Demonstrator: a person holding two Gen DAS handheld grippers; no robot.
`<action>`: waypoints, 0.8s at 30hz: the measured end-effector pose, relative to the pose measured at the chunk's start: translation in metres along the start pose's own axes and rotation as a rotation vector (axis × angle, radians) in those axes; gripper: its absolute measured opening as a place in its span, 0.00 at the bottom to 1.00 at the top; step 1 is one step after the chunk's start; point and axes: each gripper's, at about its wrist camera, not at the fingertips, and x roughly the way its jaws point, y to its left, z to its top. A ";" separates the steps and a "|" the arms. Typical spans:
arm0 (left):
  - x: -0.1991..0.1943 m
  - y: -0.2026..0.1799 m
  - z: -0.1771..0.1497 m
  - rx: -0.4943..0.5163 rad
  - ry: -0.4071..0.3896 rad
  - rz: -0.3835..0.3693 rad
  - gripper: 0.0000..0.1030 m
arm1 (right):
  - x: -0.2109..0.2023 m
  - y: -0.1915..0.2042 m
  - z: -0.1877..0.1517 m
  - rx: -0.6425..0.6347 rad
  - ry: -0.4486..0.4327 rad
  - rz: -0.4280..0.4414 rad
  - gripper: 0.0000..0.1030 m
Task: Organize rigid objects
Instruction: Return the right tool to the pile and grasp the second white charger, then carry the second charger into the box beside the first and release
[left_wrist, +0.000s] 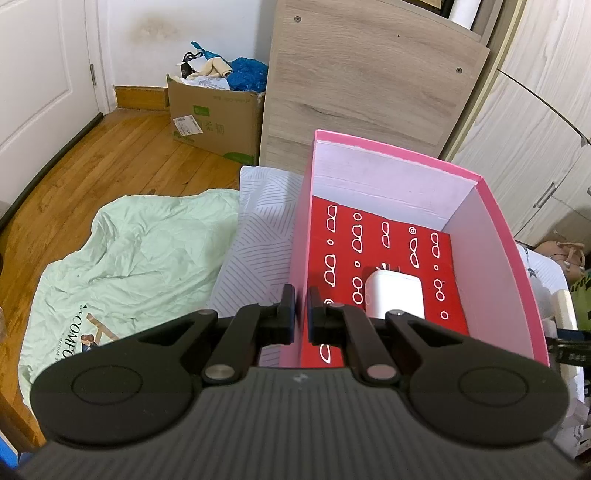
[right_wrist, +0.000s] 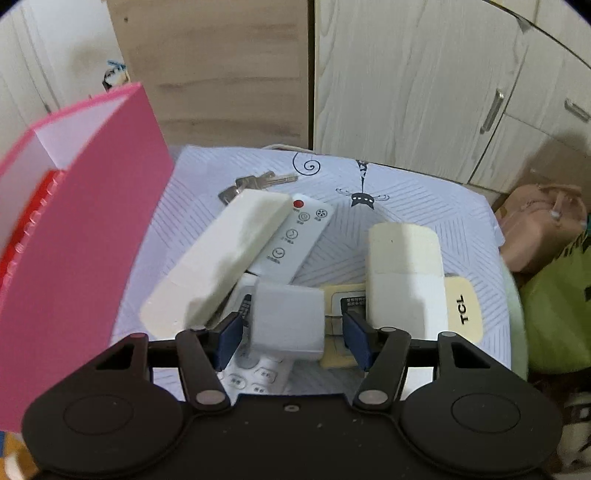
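My left gripper (left_wrist: 301, 314) is shut on the left wall of a pink box (left_wrist: 491, 266). Inside the box lie a red patterned case (left_wrist: 384, 243) and a white plug adapter (left_wrist: 393, 295). The pink box (right_wrist: 85, 229) also shows at the left of the right wrist view. My right gripper (right_wrist: 291, 332) is open around a white cube charger (right_wrist: 288, 321), its pads beside it but apart. Around it lie a cream remote (right_wrist: 221, 254), a white fan remote (right_wrist: 295, 236), a cream TCL remote (right_wrist: 406, 273), a white keypad remote (right_wrist: 255, 376) and keys (right_wrist: 255, 182).
The objects lie on a pale striped pillow (right_wrist: 424, 206) on a bed with a mint quilt (left_wrist: 129, 258). A wooden board (left_wrist: 369, 85), cabinet doors (right_wrist: 424, 92), a cardboard carton (left_wrist: 218, 118) on the floor and bags (right_wrist: 543, 229) at right surround it.
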 end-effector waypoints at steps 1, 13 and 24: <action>0.000 0.000 0.000 -0.001 0.000 -0.002 0.05 | 0.001 0.002 0.000 -0.012 -0.011 -0.004 0.62; 0.003 0.007 0.001 -0.028 0.009 -0.018 0.05 | -0.048 0.008 0.005 0.035 -0.133 0.088 0.59; 0.003 0.011 -0.001 -0.037 0.009 -0.043 0.05 | -0.102 0.104 0.014 -0.063 -0.206 0.511 0.59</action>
